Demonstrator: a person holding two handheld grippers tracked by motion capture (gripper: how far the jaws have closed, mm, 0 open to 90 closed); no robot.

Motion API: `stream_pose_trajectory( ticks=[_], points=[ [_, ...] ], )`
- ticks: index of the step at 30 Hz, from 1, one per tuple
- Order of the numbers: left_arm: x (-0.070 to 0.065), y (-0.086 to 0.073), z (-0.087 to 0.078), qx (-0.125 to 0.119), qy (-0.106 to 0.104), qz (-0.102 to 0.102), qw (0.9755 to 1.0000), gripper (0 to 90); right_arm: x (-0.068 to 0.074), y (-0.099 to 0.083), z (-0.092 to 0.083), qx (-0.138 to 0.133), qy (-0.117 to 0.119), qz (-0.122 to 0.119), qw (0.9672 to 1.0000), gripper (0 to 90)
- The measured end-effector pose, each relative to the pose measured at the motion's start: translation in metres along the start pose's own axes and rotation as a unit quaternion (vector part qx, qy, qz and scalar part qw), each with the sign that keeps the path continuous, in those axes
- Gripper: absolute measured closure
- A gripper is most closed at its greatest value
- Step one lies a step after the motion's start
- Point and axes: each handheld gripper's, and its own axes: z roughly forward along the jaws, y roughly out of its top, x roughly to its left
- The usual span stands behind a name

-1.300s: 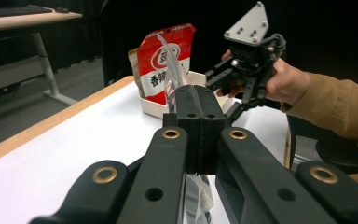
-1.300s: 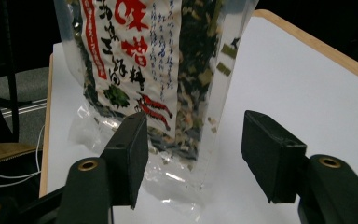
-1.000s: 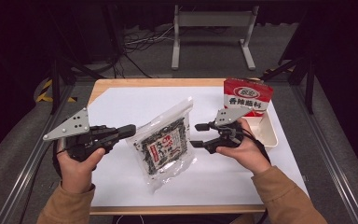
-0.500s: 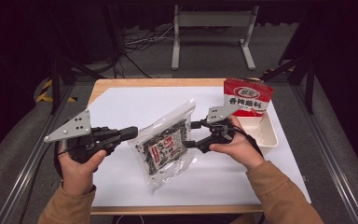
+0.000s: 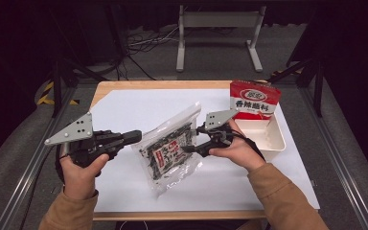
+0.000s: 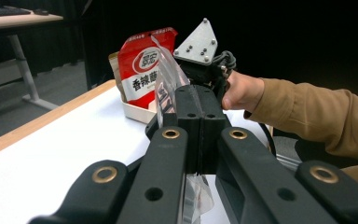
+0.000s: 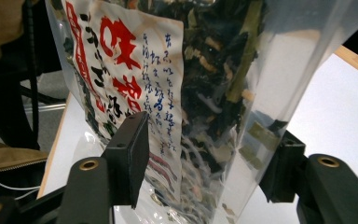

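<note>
A clear bag of dark dried seaweed (image 5: 170,148) with a red and white label stands tilted at the middle of the table. My left gripper (image 5: 136,136) is shut on its left edge; in the left gripper view the clear film (image 6: 165,79) runs out from between the closed jaws (image 6: 200,93). My right gripper (image 5: 191,139) is at the bag's right side. Its jaws have just been closing, and the bag (image 7: 191,93) hangs between them (image 7: 205,158) with room still on both sides, so it is open.
A red pouch with white lettering (image 5: 255,99) stands upright in a white tray (image 5: 268,139) at the right rear. A white sheet (image 5: 124,105) covers the wooden table. Black stands and cables lie on the floor beyond the far edge.
My right gripper has moved left from beside the tray to the bag, and its jaws now straddle the bag's right side. The left gripper has kept still.
</note>
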Motion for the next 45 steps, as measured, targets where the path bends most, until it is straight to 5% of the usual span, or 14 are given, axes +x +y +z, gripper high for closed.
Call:
stream_pose_trajectory(
  ticks=[5,11,18,28,35,45],
  points=[
    [-0.001,0.000,0.001,0.000,-0.002,0.001,1.0000,90.0,-0.003,0.002,0.001,-0.025,0.018,-0.002,0.9995,40.1],
    [-0.001,0.000,0.001,-0.002,-0.002,0.001,1.0000,90.0,-0.002,0.005,0.003,-0.024,0.023,-0.004,0.9994,41.2],
    [-0.002,0.001,-0.001,-0.010,0.004,0.003,0.9999,90.0,0.001,0.008,-0.006,-0.015,0.035,-0.003,0.9993,54.4],
    [0.005,0.000,-0.006,-0.025,0.013,-0.011,0.9995,90.0,0.013,0.011,-0.024,-0.003,0.059,-0.047,0.9972,74.6],
    [0.009,-0.001,-0.006,-0.023,0.016,-0.020,0.9994,77.0,0.019,0.013,-0.029,-0.004,0.053,-0.053,0.9972,76.0],
    [0.007,-0.002,0.002,0.004,0.062,0.004,0.9981,45.2,0.019,0.012,-0.047,-0.009,0.042,-0.031,0.9986,76.1]
  ],
)
